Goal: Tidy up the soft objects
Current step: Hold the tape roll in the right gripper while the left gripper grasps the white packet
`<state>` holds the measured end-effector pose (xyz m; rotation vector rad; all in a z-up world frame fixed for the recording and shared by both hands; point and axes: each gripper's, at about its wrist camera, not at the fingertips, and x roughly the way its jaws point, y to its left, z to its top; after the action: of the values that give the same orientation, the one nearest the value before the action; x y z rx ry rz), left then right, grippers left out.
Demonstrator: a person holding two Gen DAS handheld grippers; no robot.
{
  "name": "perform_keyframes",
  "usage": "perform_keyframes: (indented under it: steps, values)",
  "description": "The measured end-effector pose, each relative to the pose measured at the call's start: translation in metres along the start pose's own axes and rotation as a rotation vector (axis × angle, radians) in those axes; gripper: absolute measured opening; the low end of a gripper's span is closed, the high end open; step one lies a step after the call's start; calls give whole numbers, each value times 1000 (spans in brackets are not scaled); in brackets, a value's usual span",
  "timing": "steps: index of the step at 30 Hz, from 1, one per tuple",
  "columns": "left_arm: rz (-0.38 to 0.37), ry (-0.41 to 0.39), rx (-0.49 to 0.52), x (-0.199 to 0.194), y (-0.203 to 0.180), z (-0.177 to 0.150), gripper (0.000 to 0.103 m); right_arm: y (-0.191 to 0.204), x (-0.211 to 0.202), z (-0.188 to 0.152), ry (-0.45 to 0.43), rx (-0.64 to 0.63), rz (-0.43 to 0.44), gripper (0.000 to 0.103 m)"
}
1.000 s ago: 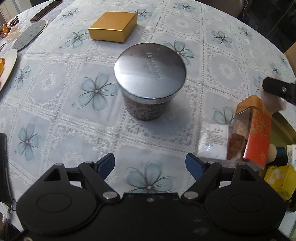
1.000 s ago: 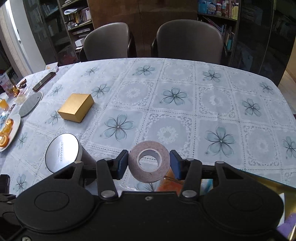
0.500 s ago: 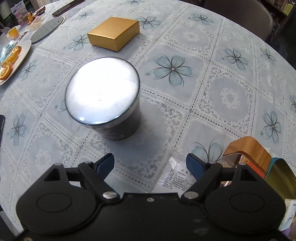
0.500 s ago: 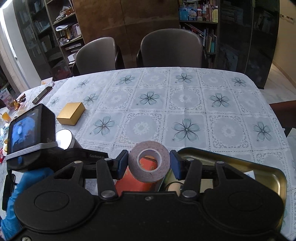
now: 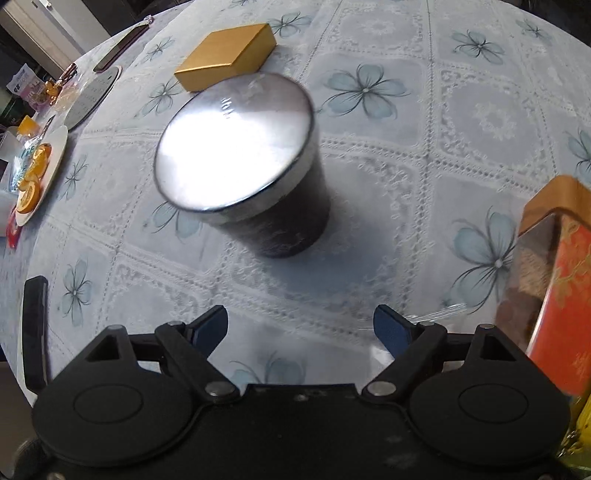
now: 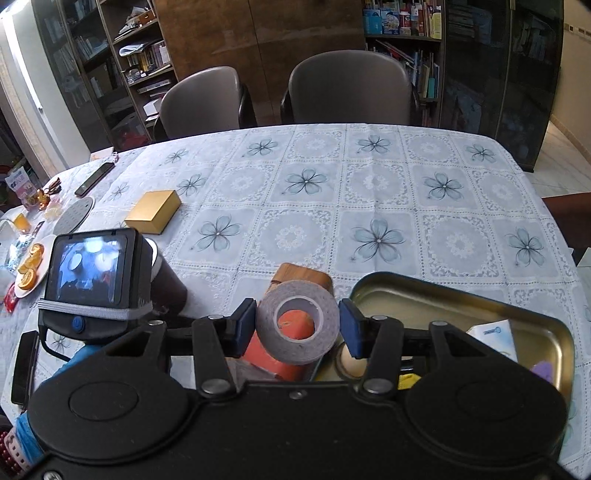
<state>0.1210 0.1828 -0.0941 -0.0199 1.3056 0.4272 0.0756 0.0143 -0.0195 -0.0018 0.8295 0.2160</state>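
Change since earlier frames: right gripper (image 6: 297,326) has risen and drawn back, so the gold tray (image 6: 424,288) now shows below and to its right; left gripper (image 5: 300,330) has swung, so the dark tin (image 5: 258,177) sits closer ahead of it and the red box (image 5: 557,306) fills its right edge.
Right gripper state: clamped on the roll of tape (image 6: 298,321), one pad on each side of the roll, hole facing the camera.
Left gripper state: fingers wide apart, nothing between them, only tablecloth ahead.
Task item location: roll of tape held in the air, above the red box (image 6: 273,354) and left of the tray.
Handling, judged: roll looks light, with a stiff core and a slightly yielding wound body; the outer face may be slick. The present side-to-side hold across the width appears sound; a hard squeeze seems unnecessary.
Tray contents: a white card (image 6: 495,334), a small purple item (image 6: 543,369) and other small pieces, partly hidden by the gripper.
Next step, judged: lower the roll into a bare part of the tray.
Surface: bench covered by a lace-pattern cloth (image 6: 369,206) with blue flowers, lying flat where visible.
Other items: gold box (image 5: 227,55) beyond the tin; plate of orange slices (image 6: 31,266) far left; phone (image 6: 94,179) far left.
Room: two grey chairs (image 6: 347,88) behind the bench, bookshelves (image 6: 402,33) along the wall.
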Motion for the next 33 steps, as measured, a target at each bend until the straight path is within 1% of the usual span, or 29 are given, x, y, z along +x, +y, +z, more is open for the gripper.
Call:
perform_keyframes:
  steps: [3,5,7,10,13,15,16,19,22,24,27,29,31,32,33]
  values:
    - [4,21,-10,4,29,-8,86,7,1,-5,14,5,10,49]
    - [-23,33,-29,1,48,-11,86,11,2,-9,22,9,11,49]
    - [-61,40,-52,-8,64,-16,86,13,2,-13,31,17,9,49]
    - [-151,63,-68,-16,71,-20,87,14,-1,-18,41,36,5,49]
    - [-256,92,-86,-24,63,-23,88,11,-5,-21,45,51,-4,49]
    - [-298,92,-77,-29,44,-25,90,8,-8,-23,44,56,-19,49]
    - [-307,86,-62,-31,33,-25,91,6,-10,-23,43,60,-26,49]
    - [-302,65,-14,-34,6,-27,93,-2,-14,-26,43,82,-44,49]
    - [-270,72,8,-26,-12,-26,93,-9,-18,-30,44,105,-57,49]
    - [-262,84,15,-18,-17,-26,93,-13,-20,-32,45,115,-63,49]
    - [-279,91,8,-11,-17,-25,95,-15,-21,-34,48,124,-65,49]
    - [-314,93,6,-10,-14,-24,87,-15,-21,-35,54,126,-59,49]
    - [-371,104,-5,-9,-7,-23,68,-13,-18,-35,60,128,-52,49]
    - [-380,104,-7,-10,-5,-23,63,-12,-17,-35,64,128,-49,49]
    - [-396,104,-4,-11,-2,-23,54,-11,-15,-35,67,128,-45,49]
